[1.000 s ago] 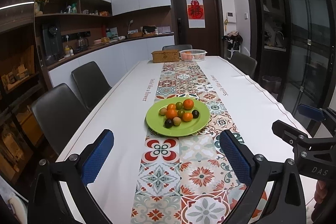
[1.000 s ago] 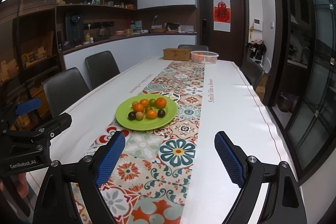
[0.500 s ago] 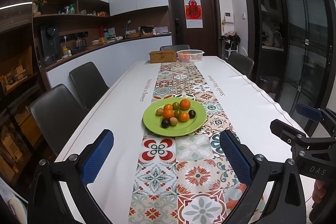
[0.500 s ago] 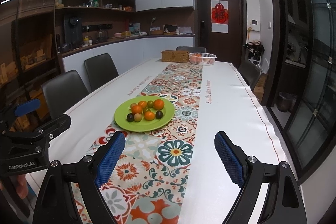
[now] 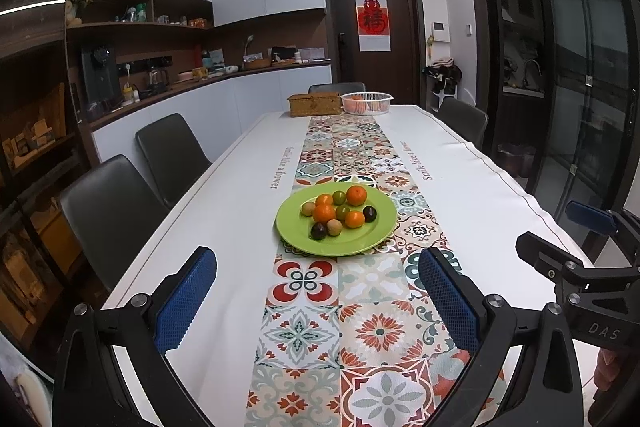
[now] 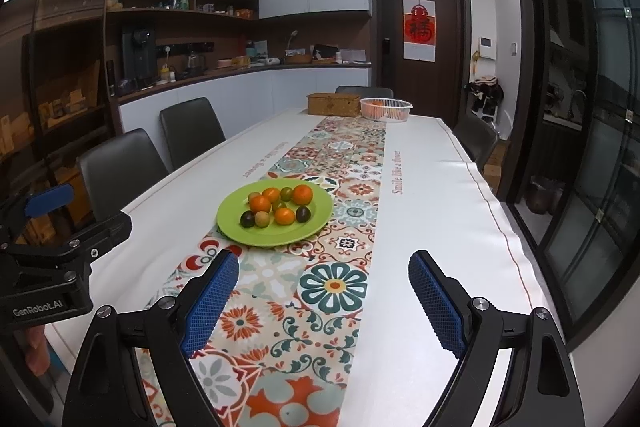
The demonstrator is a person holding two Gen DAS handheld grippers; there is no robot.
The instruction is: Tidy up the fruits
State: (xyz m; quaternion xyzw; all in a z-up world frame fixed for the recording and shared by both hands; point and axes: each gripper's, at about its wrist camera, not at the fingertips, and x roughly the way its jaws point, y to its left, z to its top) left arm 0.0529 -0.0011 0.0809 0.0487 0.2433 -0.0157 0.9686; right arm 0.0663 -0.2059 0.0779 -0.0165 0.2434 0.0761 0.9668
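Evidently small, round, easily rolled fruit on a green plate

Left wrist view: the fruits [image 5: 338, 213] are seen heaped on a smooth green plate [image 5: 372, 243] in the middle of the worktop [image 5: 224, 211], on a tile-patterned runner [image 5: 360, 311]. Oranges with dimpled peel, glossy dark ones and small green and tan ones are told apart. All are judged light and firm; the round shapes would roll, and the glossy skins may slip, so each is best taken across its widest part, gently. The left gripper [image 5: 316, 303] is held well short of the plate, its blue ribbed fingers [image 5: 186, 301] spread wide with nothing between them. A woven box [image 5: 314, 105] and a white mesh basket [image 5: 366, 103] holding orange fruit stand at the far end.

Right wrist view: the same plate [image 6: 240, 227] lies ahead to the left. The right gripper [image 6: 324, 305] is likewise empty, fingers [image 6: 438, 305] wide apart. Whether the plate's heap is sorted or awaits sorting cannot be told.
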